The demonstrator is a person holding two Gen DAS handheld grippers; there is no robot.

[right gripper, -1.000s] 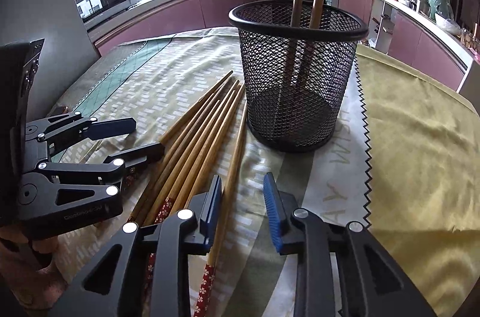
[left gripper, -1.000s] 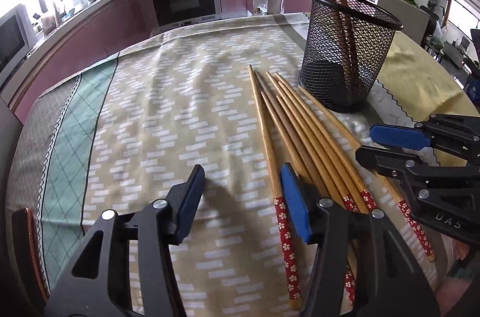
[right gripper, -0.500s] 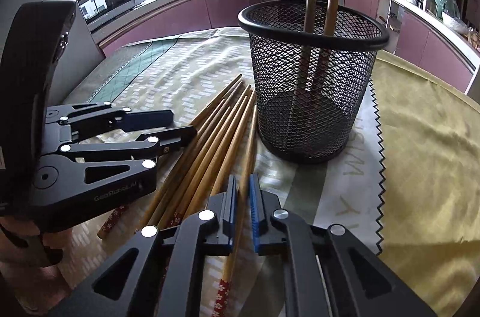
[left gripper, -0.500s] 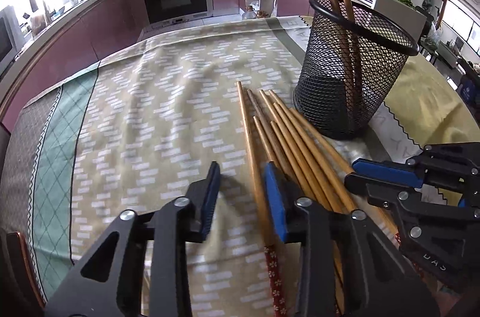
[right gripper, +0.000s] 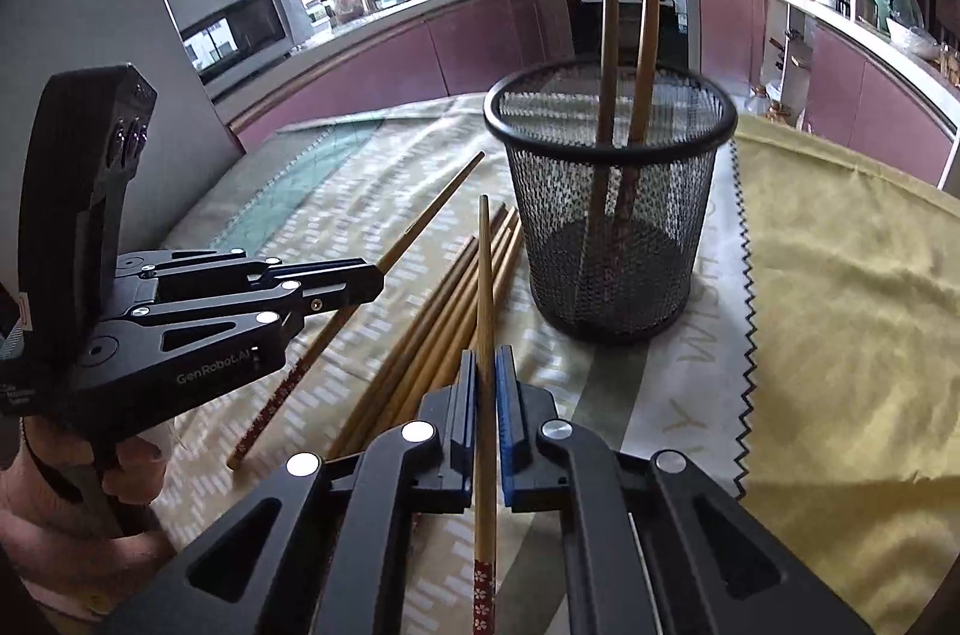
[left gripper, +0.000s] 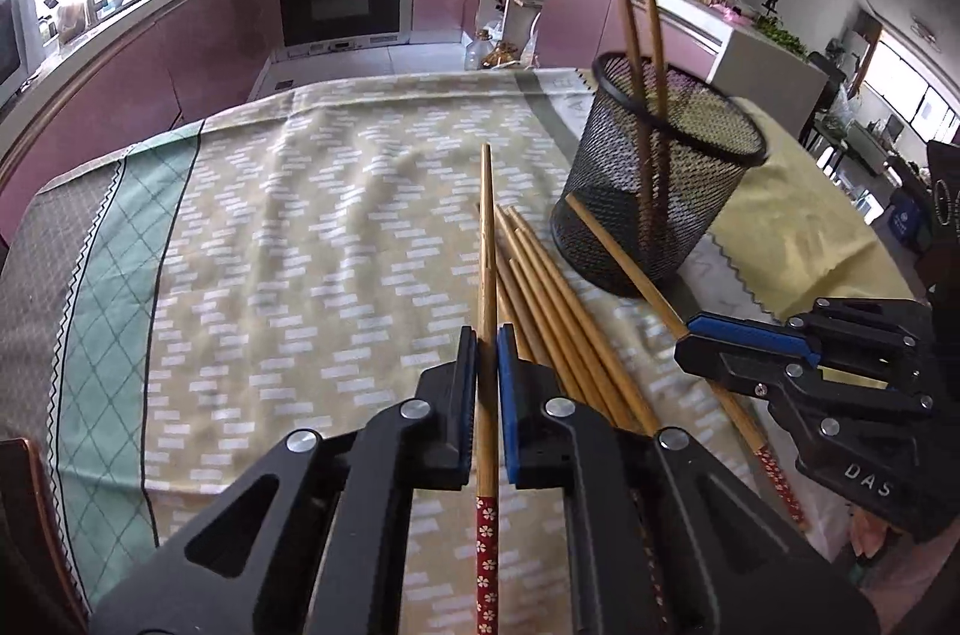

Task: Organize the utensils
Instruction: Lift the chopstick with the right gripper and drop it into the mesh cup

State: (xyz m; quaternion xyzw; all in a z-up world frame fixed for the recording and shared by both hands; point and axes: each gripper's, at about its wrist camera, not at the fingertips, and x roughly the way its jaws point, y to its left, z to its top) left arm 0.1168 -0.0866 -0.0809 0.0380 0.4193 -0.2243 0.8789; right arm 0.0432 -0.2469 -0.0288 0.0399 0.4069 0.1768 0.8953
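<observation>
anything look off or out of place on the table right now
Nothing damaged or spilled. The only untidy part is the loose chopsticks lying fanned on the tablecloth beside the mesh holder, which holds just two. Each gripper, left gripper and right gripper, is shut on one chopstick.

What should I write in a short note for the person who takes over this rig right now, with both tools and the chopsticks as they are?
Left tool: shut on one chopstick, tip raised off the tablecloth.
Right tool: shut on another chopstick, also lifted.
Mesh holder: upright on the cloth, two chopsticks already standing in it.
Loose chopsticks: several lie side by side on the cloth next to the holder.
Done: two stored, two gripped.
Left: drop both held chopsticks into the holder, then collect the loose ones.
</observation>
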